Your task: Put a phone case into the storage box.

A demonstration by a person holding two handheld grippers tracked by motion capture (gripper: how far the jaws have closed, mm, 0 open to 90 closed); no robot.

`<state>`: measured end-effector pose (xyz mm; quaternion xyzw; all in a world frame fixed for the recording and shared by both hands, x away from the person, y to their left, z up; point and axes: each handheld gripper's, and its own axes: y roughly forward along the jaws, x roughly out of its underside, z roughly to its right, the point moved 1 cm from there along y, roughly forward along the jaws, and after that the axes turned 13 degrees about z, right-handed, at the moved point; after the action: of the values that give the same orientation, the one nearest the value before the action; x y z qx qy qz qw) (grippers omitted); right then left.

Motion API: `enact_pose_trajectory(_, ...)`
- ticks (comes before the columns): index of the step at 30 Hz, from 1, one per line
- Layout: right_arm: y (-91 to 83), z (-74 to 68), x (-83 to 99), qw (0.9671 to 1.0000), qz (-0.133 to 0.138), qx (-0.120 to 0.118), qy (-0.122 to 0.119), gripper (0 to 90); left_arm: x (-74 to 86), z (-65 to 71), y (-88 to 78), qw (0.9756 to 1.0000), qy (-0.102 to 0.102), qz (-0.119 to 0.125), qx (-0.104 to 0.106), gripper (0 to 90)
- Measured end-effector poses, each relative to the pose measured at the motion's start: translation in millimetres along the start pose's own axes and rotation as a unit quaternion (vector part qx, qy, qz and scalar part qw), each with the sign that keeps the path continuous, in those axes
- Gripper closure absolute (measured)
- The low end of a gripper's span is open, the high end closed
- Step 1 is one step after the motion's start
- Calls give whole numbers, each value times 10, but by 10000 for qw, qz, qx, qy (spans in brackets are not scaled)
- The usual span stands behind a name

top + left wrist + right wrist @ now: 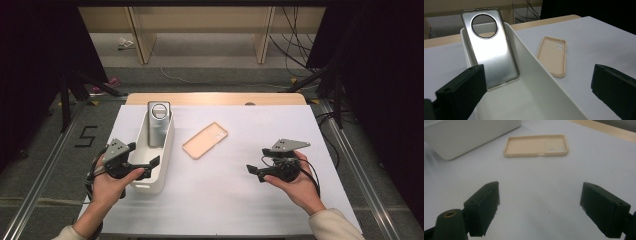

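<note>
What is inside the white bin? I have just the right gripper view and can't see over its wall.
Observer: A silver phone case with a round cutout leans against the far end of the white bin.
Operator: Does it stick out above the rim?
Observer: Yes, its top rises above the rim.
Operator: Where is the left gripper?
Observer: The left gripper is at the bin's near end, jaws open, gripping nothing.

The silver phone case (491, 50) looks like brushed metal with a soft sheen; the bin (541, 82) is smooth white plastic, the beige case (552, 58) matt (rubbery, perhaps), and the surface (240, 190) plain matt white.
</note>
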<state>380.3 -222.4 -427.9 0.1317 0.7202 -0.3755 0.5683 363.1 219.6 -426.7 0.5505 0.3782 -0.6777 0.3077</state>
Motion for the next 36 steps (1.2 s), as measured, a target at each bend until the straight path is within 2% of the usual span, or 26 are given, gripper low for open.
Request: enact_pose_trajectory(36,-4,17,6,10000,-12,40,16,169,24,7,39,10000,36,-66,51,0)
